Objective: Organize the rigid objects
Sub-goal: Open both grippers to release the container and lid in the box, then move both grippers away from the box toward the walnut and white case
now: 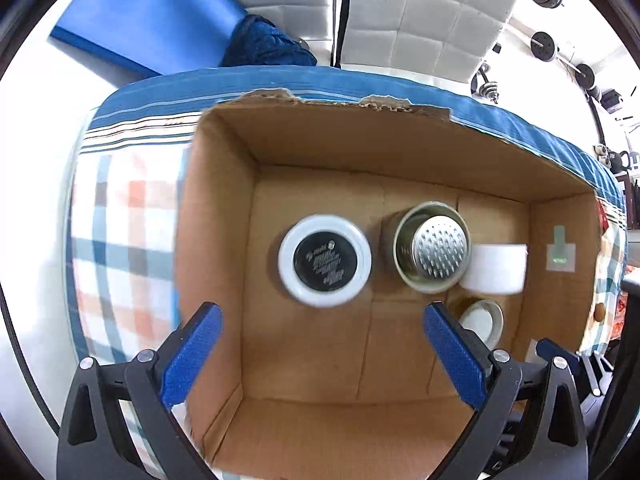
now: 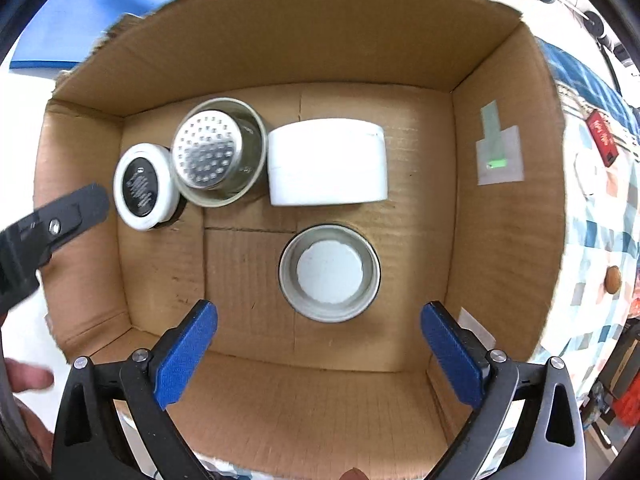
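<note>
**4 pieces boxed, both grippers wide and empty**

Starting big: box (image 2: pixel 280 40), brown corrugated card, sitting on a checked cloth (image 1: pixel 120 208). Light, stiff enough in the walls, top edge torn at the back. Best lifted from 2 opposite walls, not by that ragged rim.

Next down: tub (image 2: pixel 328 162), white plastic, lying on its side against the back of the floor. Looks light and smooth, likely slippery on the curved wall, and free to roll. Safer taken across the 2 flat ends.

Then the tin (image 2: pixel 220 152), bare metal, tipped toward the camera with a perforated disc showing inside. Touching the tub on one side and the jar on the other. Hard, thin-walled, probably dentable under a hard squeeze; rim pinch looks the cleanest hold.

Then the jar (image 1: pixel 325 266), white with a black label on top, upright at the left end of the row. Squat, rigid, possibly the heaviest of the lot. Across the outer wall, plenty of width for the pads.

Smallest: lid (image 2: pixel 330 274), metal ring with a white liner, lying open side up, alone nearer the front, apart from the row. Shallow and low, so awkward; pinch on the rim only.

Left gripper (image 1: pixel 322 356) above the jar, jaws spread fully, nothing between. Right gripper (image 2: pixel 320 354) over the lid, same story: wide apart, empty.
</note>
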A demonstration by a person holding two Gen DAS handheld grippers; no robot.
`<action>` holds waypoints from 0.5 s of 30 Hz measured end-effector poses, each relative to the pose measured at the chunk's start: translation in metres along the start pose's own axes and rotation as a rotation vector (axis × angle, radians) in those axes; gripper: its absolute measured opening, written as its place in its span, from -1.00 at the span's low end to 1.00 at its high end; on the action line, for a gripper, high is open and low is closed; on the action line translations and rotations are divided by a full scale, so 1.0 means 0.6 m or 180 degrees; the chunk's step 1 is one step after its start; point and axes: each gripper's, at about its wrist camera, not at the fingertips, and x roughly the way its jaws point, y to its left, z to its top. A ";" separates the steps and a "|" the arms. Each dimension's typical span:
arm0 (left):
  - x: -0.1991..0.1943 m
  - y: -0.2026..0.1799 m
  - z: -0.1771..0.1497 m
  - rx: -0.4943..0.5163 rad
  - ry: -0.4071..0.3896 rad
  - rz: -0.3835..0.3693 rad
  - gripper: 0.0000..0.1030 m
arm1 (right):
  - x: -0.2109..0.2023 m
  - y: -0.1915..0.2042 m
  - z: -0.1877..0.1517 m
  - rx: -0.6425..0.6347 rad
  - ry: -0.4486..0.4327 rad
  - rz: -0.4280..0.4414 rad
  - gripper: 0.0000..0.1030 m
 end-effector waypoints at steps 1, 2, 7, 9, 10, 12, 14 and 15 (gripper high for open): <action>-0.012 0.005 -0.011 -0.0001 -0.0019 -0.0027 1.00 | -0.007 0.002 -0.005 -0.0010 -0.0021 0.0009 1.00; -0.019 0.001 -0.018 0.0000 -0.0044 -0.0055 1.00 | -0.015 0.005 -0.011 -0.0022 -0.0051 0.0014 1.00; -0.068 0.001 -0.049 0.0040 -0.0231 -0.0008 1.00 | -0.045 0.009 -0.082 -0.0092 -0.0248 0.0051 1.00; -0.087 0.002 -0.072 0.0054 -0.0302 -0.0029 1.00 | -0.067 0.009 -0.100 -0.0119 -0.0329 0.0068 1.00; -0.093 0.001 -0.079 0.0063 -0.0322 -0.0032 1.00 | -0.090 0.001 -0.111 -0.0128 -0.0369 0.0077 1.00; -0.109 -0.002 -0.097 0.0079 -0.0378 -0.0044 1.00 | -0.113 0.001 -0.126 -0.0158 -0.0435 0.0077 1.00; -0.127 -0.005 -0.115 0.0093 -0.0446 -0.0043 1.00 | -0.139 -0.004 -0.144 -0.0180 -0.0493 0.0107 1.00; -0.135 -0.006 -0.124 0.0104 -0.0484 -0.0026 1.00 | -0.147 -0.002 -0.154 -0.0202 -0.0522 0.0107 1.00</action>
